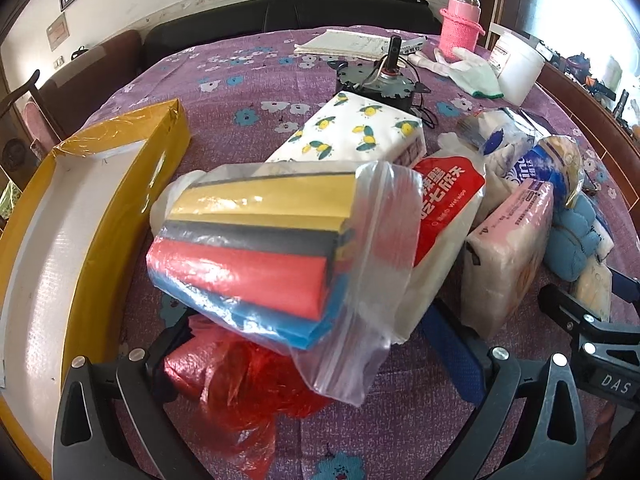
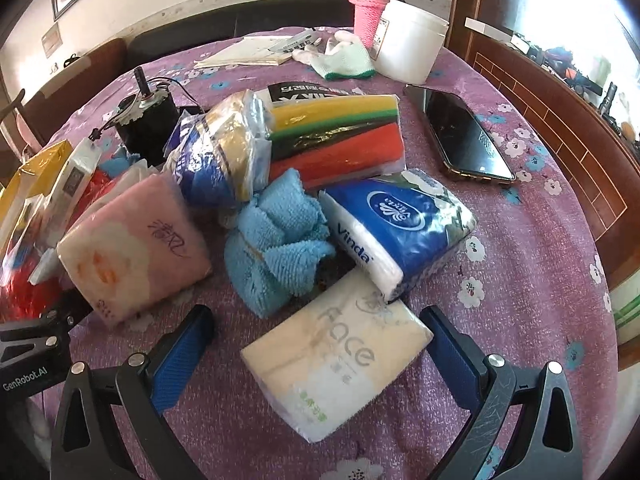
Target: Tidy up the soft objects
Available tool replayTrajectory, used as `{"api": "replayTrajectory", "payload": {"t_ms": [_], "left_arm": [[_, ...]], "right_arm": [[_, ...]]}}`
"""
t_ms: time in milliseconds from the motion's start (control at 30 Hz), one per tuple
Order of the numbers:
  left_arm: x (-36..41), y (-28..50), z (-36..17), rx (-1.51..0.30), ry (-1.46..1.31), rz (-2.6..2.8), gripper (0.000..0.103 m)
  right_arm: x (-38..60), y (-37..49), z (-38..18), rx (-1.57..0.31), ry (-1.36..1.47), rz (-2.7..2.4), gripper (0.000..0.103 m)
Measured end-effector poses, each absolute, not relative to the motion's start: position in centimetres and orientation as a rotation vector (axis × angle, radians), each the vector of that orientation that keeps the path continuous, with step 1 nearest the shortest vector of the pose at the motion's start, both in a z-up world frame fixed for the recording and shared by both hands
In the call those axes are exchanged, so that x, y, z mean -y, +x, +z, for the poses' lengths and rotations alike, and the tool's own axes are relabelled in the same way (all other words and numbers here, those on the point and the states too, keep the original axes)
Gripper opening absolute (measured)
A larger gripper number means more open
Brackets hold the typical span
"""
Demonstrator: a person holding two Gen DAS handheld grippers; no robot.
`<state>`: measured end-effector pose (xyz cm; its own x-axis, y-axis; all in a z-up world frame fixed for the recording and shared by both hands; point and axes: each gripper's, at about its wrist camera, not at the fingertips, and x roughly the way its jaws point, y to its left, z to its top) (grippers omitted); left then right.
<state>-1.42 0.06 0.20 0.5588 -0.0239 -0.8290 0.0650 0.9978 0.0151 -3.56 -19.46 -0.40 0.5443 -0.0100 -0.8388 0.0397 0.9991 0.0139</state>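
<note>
A clear zip bag of coloured sponges (image 1: 256,248) lies tilted on a crumpled red plastic bag (image 1: 240,384), between the fingers of my left gripper (image 1: 308,328), which stands open; its left finger is mostly hidden by the bags. Beyond are a lemon-print tissue pack (image 1: 360,132), a red wipes pack (image 1: 444,200) and a pink tissue pack (image 1: 508,248). My right gripper (image 2: 316,316) is open, its blue pads either side of a cream "Face" tissue pack (image 2: 336,360). Behind that lie a blue towel (image 2: 276,248), a Vinda pack (image 2: 400,224) and a second sponge pack (image 2: 340,140).
An open yellow box (image 1: 132,184) with a white inside stands at the left. On the purple flowered cloth are a black motor (image 2: 148,120), a phone (image 2: 464,136), a white jar (image 2: 408,40), a pink bottle (image 2: 370,4), a glove (image 2: 344,60) and papers.
</note>
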Motion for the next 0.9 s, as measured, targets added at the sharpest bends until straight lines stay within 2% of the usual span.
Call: {"api": "replayTrajectory", "payload": {"t_ms": [233, 333, 500, 600, 633, 700, 767, 800, 833, 900], "left_arm": [[-0.3, -1.4, 0.3, -0.983, 0.033, -0.078, 0.103], [-1.9, -2.4, 1.7, -0.961, -0.076, -0.152, 0.095], [-6.5, -5.8, 7.3, -0.753, -0.102, -0.154, 0.096], [-10.1, -6.7, 9.8, -0.673, -0.104, -0.098, 0.1], [-10.8, -6.6, 10.2, -0.668, -0.091, -0.08, 0.1], [-12.0, -6.2, 10.4, -0.673, -0.067, -0.045, 0.1], [-12.5, -5.3, 10.0, -0.686, -0.085, -0.057, 0.1], [-12.4, -5.0, 9.6, -0.709, -0.096, -0.07, 0.1], [-12.2, -4.9, 9.1, -0.732, -0.109, -0.088, 0.1], [-10.7, -4.8, 7.8, -0.781, -0.115, -0.148, 0.099]], "right_arm": [[19.4, -4.6, -0.3, -0.993, 0.018, -0.011, 0.102], [19.6, -5.2, -0.2, -0.991, 0.019, 0.013, 0.102], [20.5, -5.3, 0.2, -1.017, 0.054, 0.07, 0.102], [20.6, -5.8, 0.4, -1.022, 0.034, 0.074, 0.101], [20.8, -6.3, 1.0, -0.994, 0.033, 0.067, 0.097], [21.4, -7.3, 3.0, -0.872, 0.034, 0.034, 0.096], [22.8, -8.8, 6.2, -0.657, 0.111, 0.014, 0.098], [23.6, -9.2, 7.1, -0.585, 0.173, 0.025, 0.102], [24.2, -9.2, 7.4, -0.551, 0.227, 0.039, 0.103], [25.0, -7.4, 6.9, -0.627, 0.288, 0.04, 0.103]]}}
